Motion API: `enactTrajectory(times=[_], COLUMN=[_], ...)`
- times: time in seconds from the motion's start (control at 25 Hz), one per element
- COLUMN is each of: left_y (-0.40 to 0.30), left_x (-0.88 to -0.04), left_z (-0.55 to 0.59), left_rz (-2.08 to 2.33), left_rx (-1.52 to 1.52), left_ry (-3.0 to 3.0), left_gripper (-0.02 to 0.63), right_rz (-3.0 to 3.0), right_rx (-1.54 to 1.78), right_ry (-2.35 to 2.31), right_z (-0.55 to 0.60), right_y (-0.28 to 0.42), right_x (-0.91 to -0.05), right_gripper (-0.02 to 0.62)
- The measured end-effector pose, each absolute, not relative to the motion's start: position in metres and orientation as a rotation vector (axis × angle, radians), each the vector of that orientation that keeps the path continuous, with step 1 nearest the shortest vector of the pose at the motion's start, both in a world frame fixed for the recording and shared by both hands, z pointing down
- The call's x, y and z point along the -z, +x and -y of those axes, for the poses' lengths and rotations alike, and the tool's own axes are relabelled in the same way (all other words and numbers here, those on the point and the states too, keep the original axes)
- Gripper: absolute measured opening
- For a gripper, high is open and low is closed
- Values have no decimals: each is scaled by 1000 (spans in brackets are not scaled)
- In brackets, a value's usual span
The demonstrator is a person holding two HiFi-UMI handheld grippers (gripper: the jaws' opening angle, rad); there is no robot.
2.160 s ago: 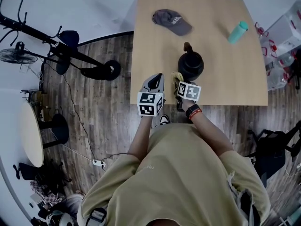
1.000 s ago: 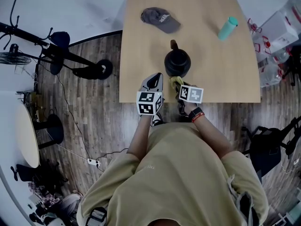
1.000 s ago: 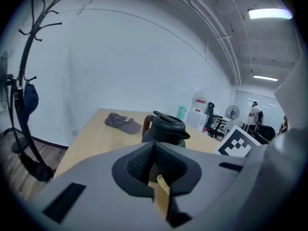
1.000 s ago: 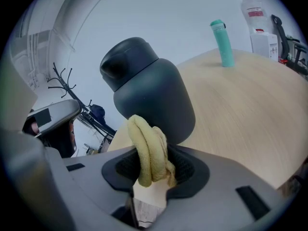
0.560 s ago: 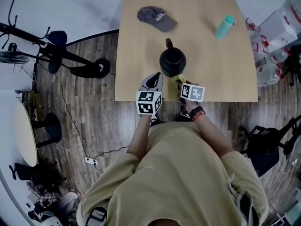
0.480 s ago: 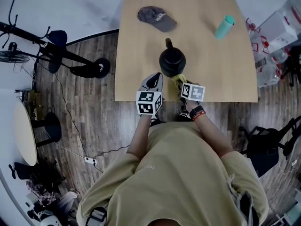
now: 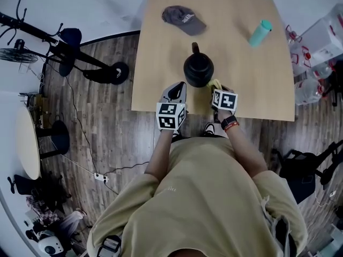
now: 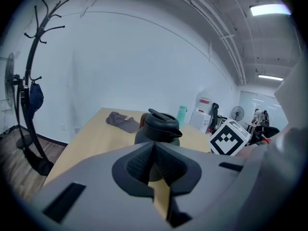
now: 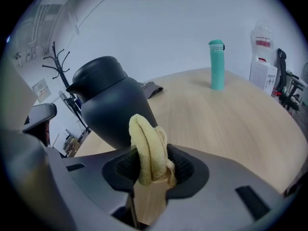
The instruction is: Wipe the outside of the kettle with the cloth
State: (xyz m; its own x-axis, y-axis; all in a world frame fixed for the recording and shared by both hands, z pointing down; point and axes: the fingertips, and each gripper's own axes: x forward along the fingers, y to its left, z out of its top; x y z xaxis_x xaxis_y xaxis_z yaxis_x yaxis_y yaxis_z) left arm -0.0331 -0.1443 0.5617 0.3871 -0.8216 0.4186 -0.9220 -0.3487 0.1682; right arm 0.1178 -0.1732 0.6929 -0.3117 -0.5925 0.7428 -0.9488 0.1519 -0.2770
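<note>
A black kettle (image 7: 199,68) stands upright on the wooden table (image 7: 257,90), spout toward the far side. It also fills the left of the right gripper view (image 9: 108,105) and shows in the left gripper view (image 8: 158,128). My right gripper (image 7: 217,85) is shut on a folded yellow cloth (image 9: 149,148), which sits just right of the kettle's near side (image 7: 214,83); whether it touches is unclear. My left gripper (image 7: 176,94) is shut with nothing in it, near the table's front edge, left of the kettle.
A grey cap (image 7: 183,19) lies at the table's far left. A teal bottle (image 7: 256,33) lies at the far right, seen upright in the right gripper view (image 9: 217,71). A coat stand (image 7: 64,50) is on the floor to the left.
The right gripper with the cloth has shifted from the kettle's near side to its right. The left gripper has held still.
</note>
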Motion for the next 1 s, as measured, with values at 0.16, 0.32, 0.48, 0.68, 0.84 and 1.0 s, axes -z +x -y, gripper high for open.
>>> enactTrajectory(times=[0.16,0.32,0.48,0.68,0.84,1.0], left_y=[-33,-40,-51,-60,-66,-78], left_x=[-560,-558,-558,-558,-560,-563], left_z=[140,134,129,128,128,130], left_rz=[1522,1535,1538,1520,1487,1456], left_rx=[-377,-392,-407,-416,-424,-426], left_ry=[2273,2268,2261,2270,2286,2298], left_gripper=[25,25,25,25,25,25], right_rz=[1951,1933,1926,1938,1941,1946], right_rx=[-983,-944,-913,-933,-959,-1016], right_ry=[1473,1493,1508,1562,1560,1488], right_z=[184,198,209,205,180,146], right_y=[126,131,131,134,127,100], right_x=[-696,-697,-695,-685,-682,-690], right_gripper=[146,146,146,146,146,146])
